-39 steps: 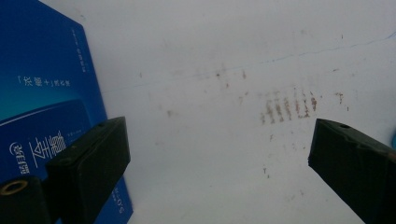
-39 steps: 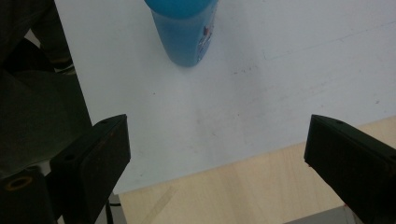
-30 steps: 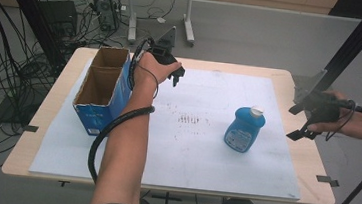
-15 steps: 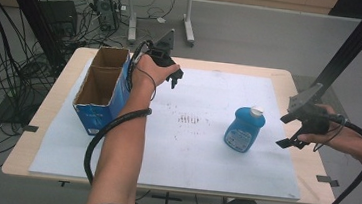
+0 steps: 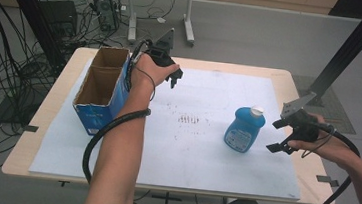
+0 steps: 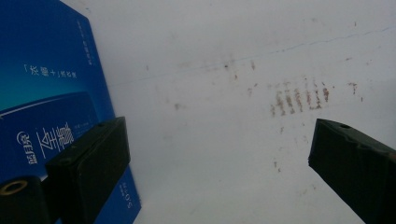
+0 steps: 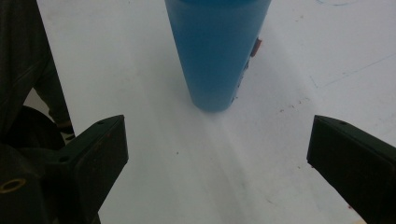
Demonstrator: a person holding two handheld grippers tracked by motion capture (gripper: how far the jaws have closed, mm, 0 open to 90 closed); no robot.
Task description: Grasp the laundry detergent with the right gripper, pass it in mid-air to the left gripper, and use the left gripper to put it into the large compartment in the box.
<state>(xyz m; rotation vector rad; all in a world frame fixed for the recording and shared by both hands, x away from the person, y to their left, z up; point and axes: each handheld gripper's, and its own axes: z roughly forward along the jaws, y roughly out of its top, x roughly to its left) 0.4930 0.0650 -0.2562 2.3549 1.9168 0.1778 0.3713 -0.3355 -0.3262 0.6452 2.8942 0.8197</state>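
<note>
A blue bottle (image 5: 244,130) with a white cap stands upright on the white sheet, right of the middle. My right gripper (image 5: 276,136) is just to its right, low over the sheet, open and pointing at the bottle. In the right gripper view the bottle (image 7: 217,51) stands ahead of the open right gripper (image 7: 217,158), with nothing between the jaws. My left gripper (image 5: 176,79) hovers open by the far right corner of an open blue cardboard box (image 5: 99,117). In the left gripper view the box (image 6: 42,93) lies beside the left jaw of the empty left gripper (image 6: 219,158).
The white sheet (image 5: 198,159) covers most of the wooden table and carries brown smudges (image 5: 190,119) near its middle. A black pole (image 5: 347,52) rises beyond the table's right corner. Cables and stands crowd the floor at the back left.
My right gripper has come down and to the left, closer to the blue bottle. The left gripper and the box have stayed where they were.
</note>
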